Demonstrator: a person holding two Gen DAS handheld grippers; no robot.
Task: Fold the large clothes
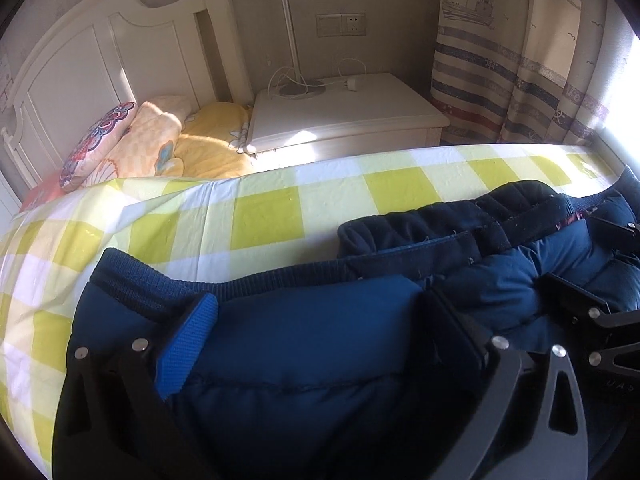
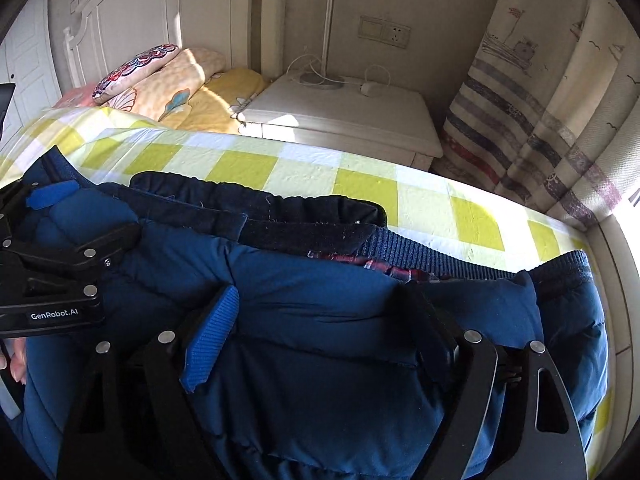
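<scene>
A dark blue padded jacket [image 1: 320,344] with a ribbed hem and a dark fleecy collar [image 1: 460,216] lies on a bed with a yellow-and-white checked sheet [image 1: 260,216]. My left gripper [image 1: 320,320] has its fingers wide apart, pressed down on a puffy fold of the jacket that bulges between them. My right gripper [image 2: 320,320] stands the same way on the jacket [image 2: 320,360], jaws wide with padding between them. The right gripper shows at the right edge of the left wrist view [image 1: 600,280], and the left gripper at the left edge of the right wrist view [image 2: 60,220].
Pillows and a yellow quilt [image 1: 160,140] are piled at the white headboard [image 1: 100,48]. A white bedside cabinet [image 1: 348,108] with a lamp base and cable stands beyond the bed's far edge. A striped curtain [image 1: 520,60] hangs to the right by a bright window.
</scene>
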